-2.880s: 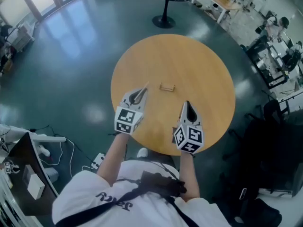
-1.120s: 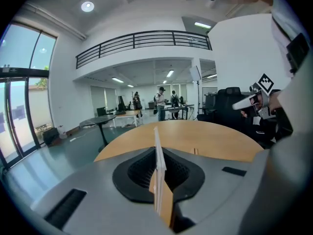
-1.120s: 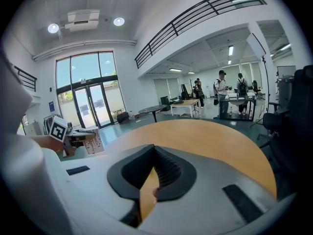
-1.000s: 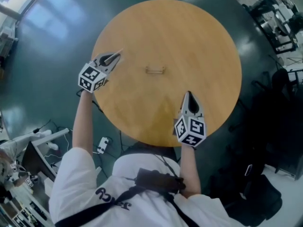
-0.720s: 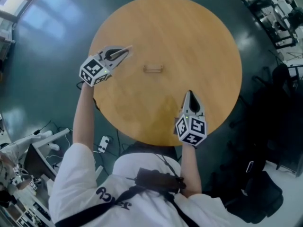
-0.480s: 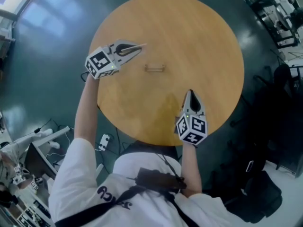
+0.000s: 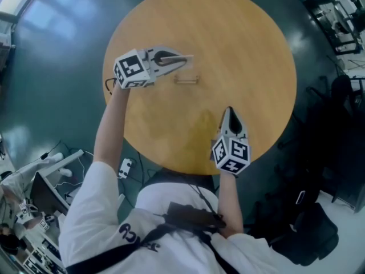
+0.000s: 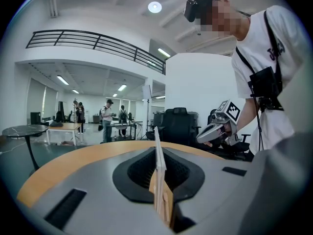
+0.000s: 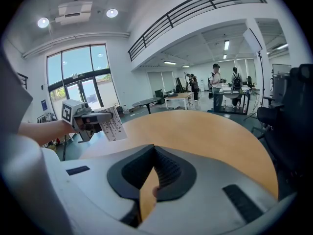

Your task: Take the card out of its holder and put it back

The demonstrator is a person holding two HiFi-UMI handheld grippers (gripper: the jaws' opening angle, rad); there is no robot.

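Head view: I count one round, smooth light-wood table (image 7: 251, 50), one small pale holder (image 7: 186, 80) standing empty near its middle, and my two grey grippers with marker cubes. The left gripper (image 7: 183, 58) hovers just beside the holder. The right gripper (image 7: 229, 111) is well apart, near the table's close edge.

Left gripper view: its jaws are clamped on one thin, stiff card (image 8: 157, 151), upright and seen edge-on.

Right gripper view: jaws together, nothing between them — across the table the card shows a white, printed, rectangular face.
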